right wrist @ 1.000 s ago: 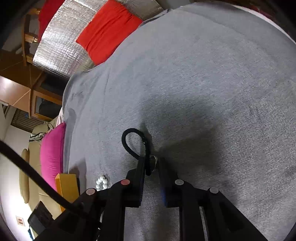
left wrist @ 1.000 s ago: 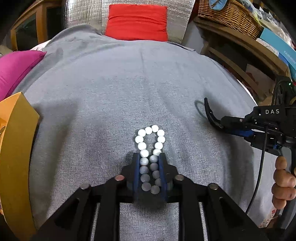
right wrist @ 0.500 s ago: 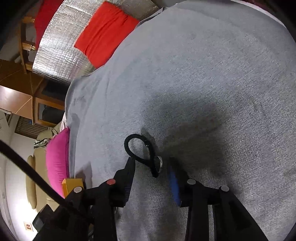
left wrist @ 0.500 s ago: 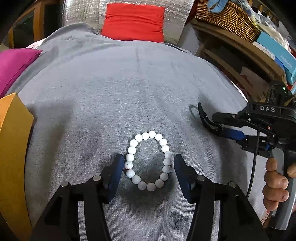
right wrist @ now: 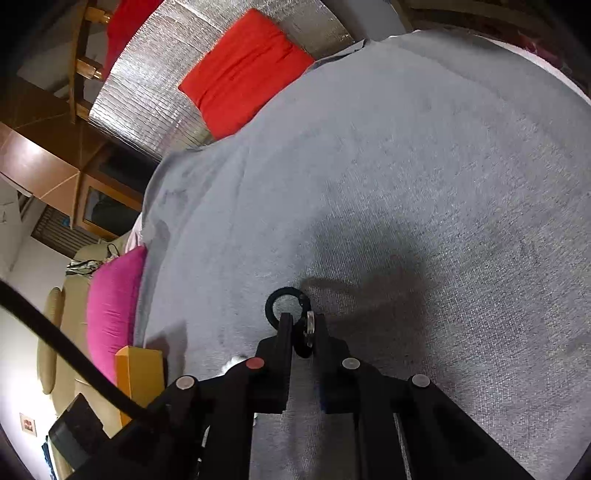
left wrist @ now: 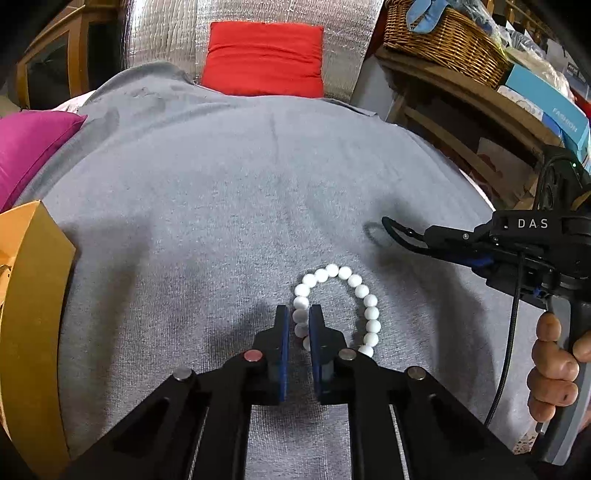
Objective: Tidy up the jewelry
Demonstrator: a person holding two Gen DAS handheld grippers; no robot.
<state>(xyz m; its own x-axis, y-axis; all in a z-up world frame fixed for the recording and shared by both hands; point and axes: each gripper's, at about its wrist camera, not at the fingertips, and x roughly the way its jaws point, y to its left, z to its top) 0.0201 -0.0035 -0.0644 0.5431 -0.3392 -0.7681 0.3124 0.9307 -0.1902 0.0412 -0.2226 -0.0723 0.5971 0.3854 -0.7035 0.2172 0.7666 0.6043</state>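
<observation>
A white bead bracelet (left wrist: 364, 301) lies on the grey cloth (left wrist: 221, 206). My left gripper (left wrist: 296, 317) is shut on the bracelet's left side, with the rest of the loop lying to the right of the fingers. My right gripper (right wrist: 302, 325) is shut on a black cord loop with a metal ring (right wrist: 275, 304), held just above the cloth. In the left wrist view the right gripper (left wrist: 424, 236) is at the right, with the black cord loop (left wrist: 391, 227) sticking out of its tips.
An orange box (left wrist: 29, 295) stands at the left edge of the cloth and shows in the right wrist view (right wrist: 138, 373). A pink cushion (left wrist: 26, 147) lies far left, a red cushion (left wrist: 262, 59) at the back. A wooden shelf with a wicker basket (left wrist: 443, 33) is at the right.
My left gripper let the bracelet go and opened, then shifted left and shut on the bracelet's left side. My right gripper opened around the black loop, then shut on it again.
</observation>
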